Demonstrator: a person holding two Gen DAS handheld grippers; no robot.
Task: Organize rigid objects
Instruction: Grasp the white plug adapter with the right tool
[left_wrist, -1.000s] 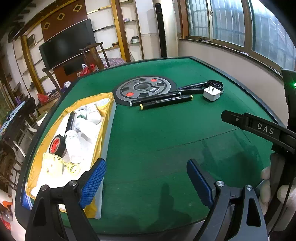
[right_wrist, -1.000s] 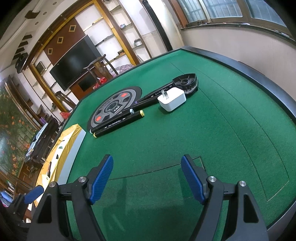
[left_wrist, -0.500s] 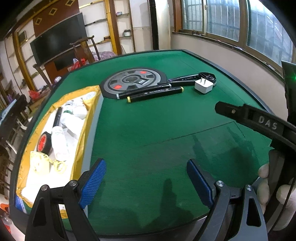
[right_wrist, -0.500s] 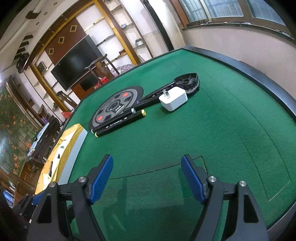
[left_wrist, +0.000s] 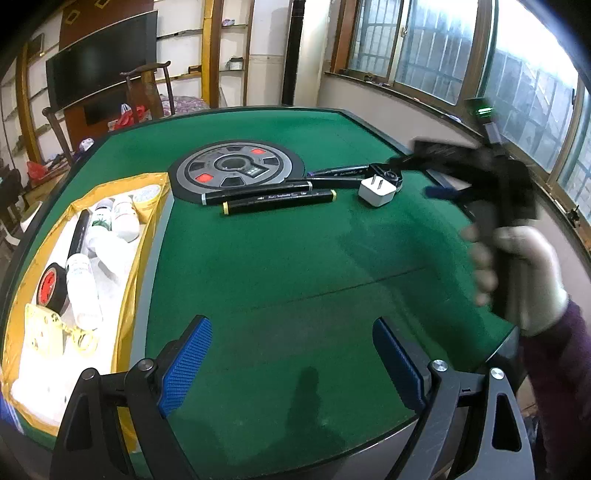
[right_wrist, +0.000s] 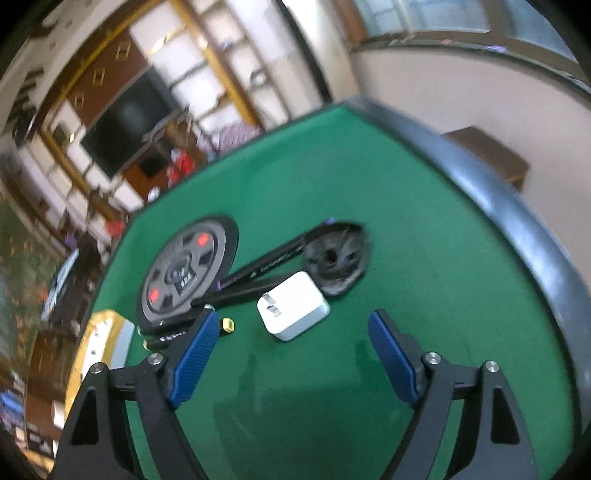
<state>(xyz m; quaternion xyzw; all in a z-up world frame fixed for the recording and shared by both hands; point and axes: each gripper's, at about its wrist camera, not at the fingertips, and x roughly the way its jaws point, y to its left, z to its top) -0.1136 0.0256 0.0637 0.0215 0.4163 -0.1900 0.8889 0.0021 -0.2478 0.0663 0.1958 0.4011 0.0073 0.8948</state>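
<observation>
A white plug charger (left_wrist: 376, 192) (right_wrist: 293, 306) lies on the green table (left_wrist: 295, 266) beside several black markers (left_wrist: 277, 201) (right_wrist: 266, 266), a grey weight plate (left_wrist: 236, 171) (right_wrist: 184, 273) and a black round part (right_wrist: 336, 258). My right gripper (right_wrist: 291, 354) hovers just short of the charger. Its jaws are opening and hold nothing. In the left wrist view it is a blurred shape held by a gloved hand (left_wrist: 517, 273). My left gripper (left_wrist: 291, 358) is open and empty over bare felt near the front edge.
A yellow-rimmed tray (left_wrist: 146, 240) (right_wrist: 99, 332) at the left holds white bottles (left_wrist: 83, 288), a red-and-black roll (left_wrist: 51, 286) and other small items. The table's black raised rim (right_wrist: 517, 229) runs along the right. Chairs and shelves stand beyond the far edge.
The right gripper has moved forward across the table to just before the charger, and its jaws stand a little wider. The left gripper stayed in place, tilting slightly.
</observation>
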